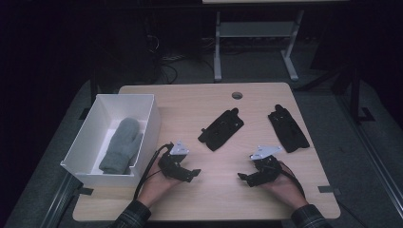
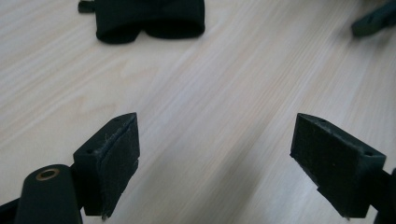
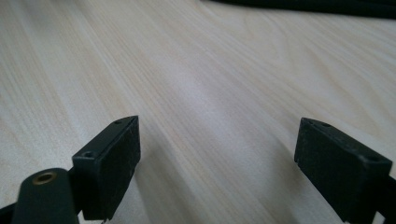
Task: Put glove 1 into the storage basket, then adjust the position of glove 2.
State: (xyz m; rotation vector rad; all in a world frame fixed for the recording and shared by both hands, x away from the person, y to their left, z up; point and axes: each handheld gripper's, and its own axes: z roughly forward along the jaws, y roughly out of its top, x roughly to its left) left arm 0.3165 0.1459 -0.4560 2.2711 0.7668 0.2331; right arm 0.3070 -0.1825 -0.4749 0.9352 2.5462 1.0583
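Observation:
Two black gloves lie on the wooden table [image 1: 199, 99]: one [image 1: 221, 128] near the middle, the other [image 1: 287, 128] to the right. A grey mitten [image 1: 121, 145] lies inside the white box [image 1: 149, 124] at the left. My left gripper [image 1: 192, 174] rests low over the table in front of the middle glove, open, with nothing between its jaws. The right gripper [image 1: 244, 178] is open too, facing inward, empty. In the left gripper view [image 2: 215, 158] the middle glove's cuff [image 2: 149, 21] lies ahead. The right gripper view [image 3: 217, 163] has bare wood between the jaws.
A round cable hole [image 1: 236, 95] sits near the table's far edge. A metal table frame [image 1: 256, 42] and cables stand on the dark floor behind. The other gripper's jaw tip [image 2: 376, 21] shows at the top right of the left gripper view.

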